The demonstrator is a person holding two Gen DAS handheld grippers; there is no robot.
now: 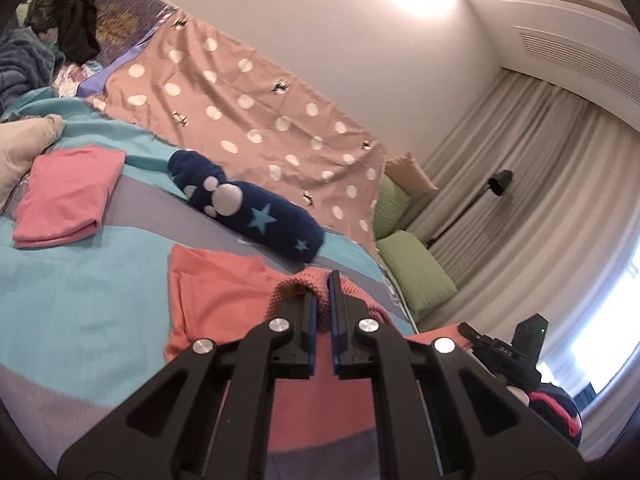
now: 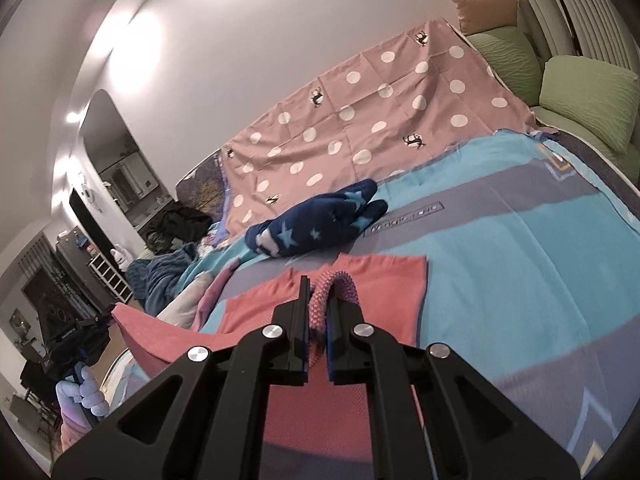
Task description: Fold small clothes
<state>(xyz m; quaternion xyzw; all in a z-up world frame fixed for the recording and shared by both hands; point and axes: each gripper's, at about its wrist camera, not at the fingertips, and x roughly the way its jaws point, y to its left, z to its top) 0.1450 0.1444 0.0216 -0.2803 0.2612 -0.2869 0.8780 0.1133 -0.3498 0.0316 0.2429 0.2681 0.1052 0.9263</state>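
Observation:
A coral pink garment (image 1: 218, 292) lies on the bed, its near edge lifted off the cover. My left gripper (image 1: 323, 282) is shut on a bunched fold of that edge. In the right wrist view the same pink garment (image 2: 376, 280) spreads ahead, and my right gripper (image 2: 319, 292) is shut on a looped hem of it. The cloth hangs stretched between both grippers. The right gripper (image 1: 496, 350) shows at the lower right of the left wrist view; the left gripper (image 2: 76, 334), held by a gloved hand, shows at the lower left of the right wrist view.
A folded pink piece (image 1: 68, 196) rests to the left on the blue and grey bedcover (image 1: 80, 292). A rolled navy star-print garment (image 1: 248, 208) lies beyond the pink cloth. A dotted pink sheet (image 1: 248, 100), green cushions (image 1: 416, 276) and a dark clothes pile (image 1: 76, 20) line the far side.

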